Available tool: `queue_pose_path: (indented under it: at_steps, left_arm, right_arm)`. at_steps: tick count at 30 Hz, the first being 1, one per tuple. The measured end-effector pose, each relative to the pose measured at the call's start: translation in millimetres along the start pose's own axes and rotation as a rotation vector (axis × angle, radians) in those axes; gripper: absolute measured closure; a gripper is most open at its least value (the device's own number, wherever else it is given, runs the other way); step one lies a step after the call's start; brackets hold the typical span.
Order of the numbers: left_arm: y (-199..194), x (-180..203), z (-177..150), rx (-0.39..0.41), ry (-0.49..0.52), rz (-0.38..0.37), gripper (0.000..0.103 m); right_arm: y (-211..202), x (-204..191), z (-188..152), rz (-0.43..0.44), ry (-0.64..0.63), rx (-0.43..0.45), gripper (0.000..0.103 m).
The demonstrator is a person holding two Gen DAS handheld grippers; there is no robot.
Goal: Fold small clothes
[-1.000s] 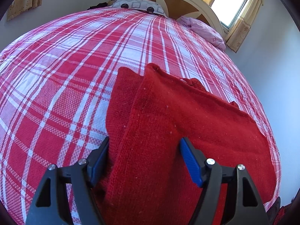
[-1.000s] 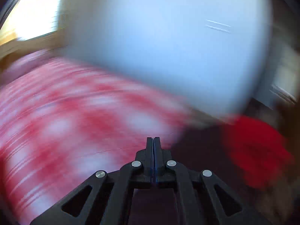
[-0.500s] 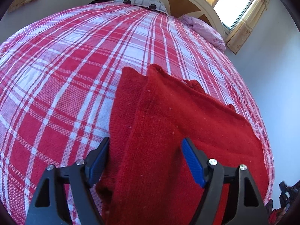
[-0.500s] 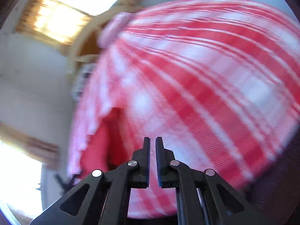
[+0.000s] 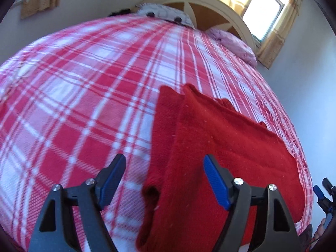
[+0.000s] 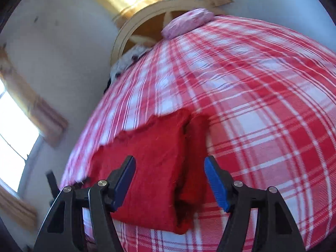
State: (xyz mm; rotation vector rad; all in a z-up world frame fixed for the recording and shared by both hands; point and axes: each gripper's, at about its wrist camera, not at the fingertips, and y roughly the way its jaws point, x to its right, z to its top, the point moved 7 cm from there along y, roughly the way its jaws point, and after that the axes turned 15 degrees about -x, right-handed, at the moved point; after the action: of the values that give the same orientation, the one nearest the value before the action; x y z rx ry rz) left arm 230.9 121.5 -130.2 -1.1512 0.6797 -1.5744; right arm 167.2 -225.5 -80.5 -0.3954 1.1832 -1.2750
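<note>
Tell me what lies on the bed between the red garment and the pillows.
Only bare plaid bedspread lies between the red garment and the pillows. The left wrist view shows this most clearly; the right wrist view agrees.

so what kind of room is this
A bedroom, most likely: a bed with a red checked bedspread, pillows against an arched headboard, and a curtained window.

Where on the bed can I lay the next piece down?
Bare plaid bedspread runs from the red knit garment up to the pillows, and beside the left gripper. The near corner under the right gripper is crowded by that garment.
</note>
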Motion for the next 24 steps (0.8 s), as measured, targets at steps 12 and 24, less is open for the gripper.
queue_pose_path:
  at_steps: [12,24]
  left_arm:
    - [11.9,-7.0,-27.8,-0.03,-0.087,-0.103,0.024]
    - [8.1,9.0,-26.1,0.032,-0.118,-0.206,0.086]
  right_arm:
    - [79.1,-123.1,-35.3,-0.02,-0.329,-0.079,0.034]
    - [110.6,-196.3,12.9,0.084,-0.427,-0.179,0.034]
